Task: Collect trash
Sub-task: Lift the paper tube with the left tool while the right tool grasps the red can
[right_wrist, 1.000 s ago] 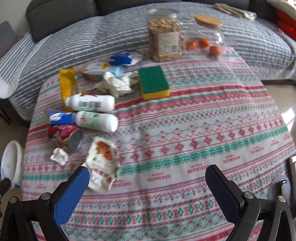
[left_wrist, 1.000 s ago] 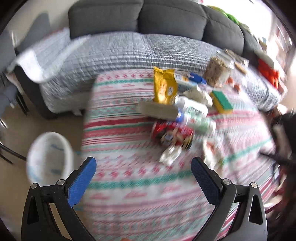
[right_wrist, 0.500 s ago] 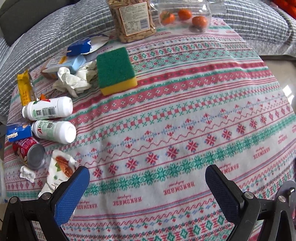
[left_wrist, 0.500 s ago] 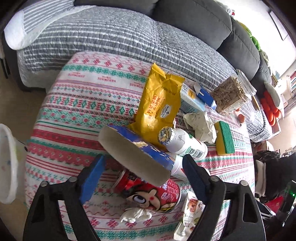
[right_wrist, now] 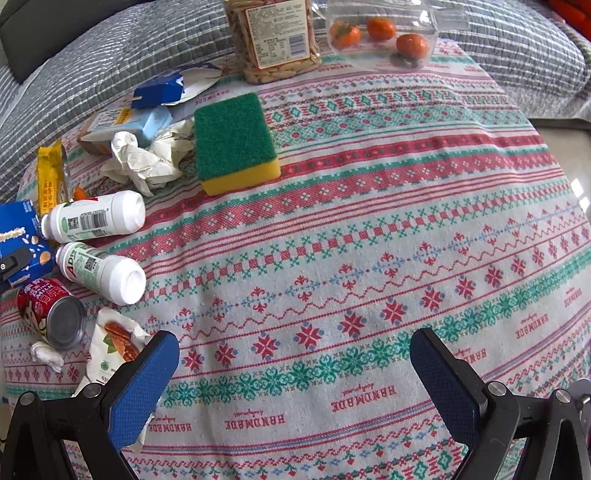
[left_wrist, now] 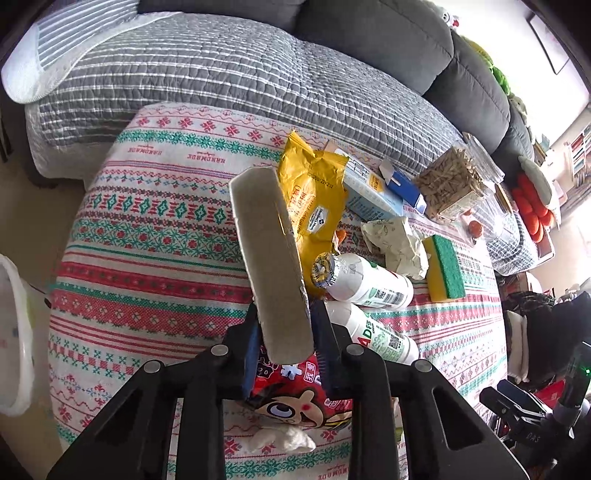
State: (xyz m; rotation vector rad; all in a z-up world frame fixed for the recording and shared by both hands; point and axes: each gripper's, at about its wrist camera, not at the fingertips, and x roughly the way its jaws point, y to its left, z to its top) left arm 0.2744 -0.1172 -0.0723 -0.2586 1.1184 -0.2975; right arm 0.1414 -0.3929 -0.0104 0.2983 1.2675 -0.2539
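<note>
Left gripper (left_wrist: 284, 341) clamped the flattened carton (left_wrist: 267, 254), lifted above the red can (left_wrist: 299, 391). Right gripper (right_wrist: 293, 373) gaped wide, empty (over bare cloth). Thin-edge pinch: carton could twist and slip out

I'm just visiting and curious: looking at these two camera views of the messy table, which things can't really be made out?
- Red can, left view: the held blue box and left gripper cover its top.
- White bin, left view: cut off by the picture's edge.
- Snack wrapper, right view: partly behind the open right gripper.
- Blue box, right view: cut by the left edge.
- Seed jar label: print too small.
</note>
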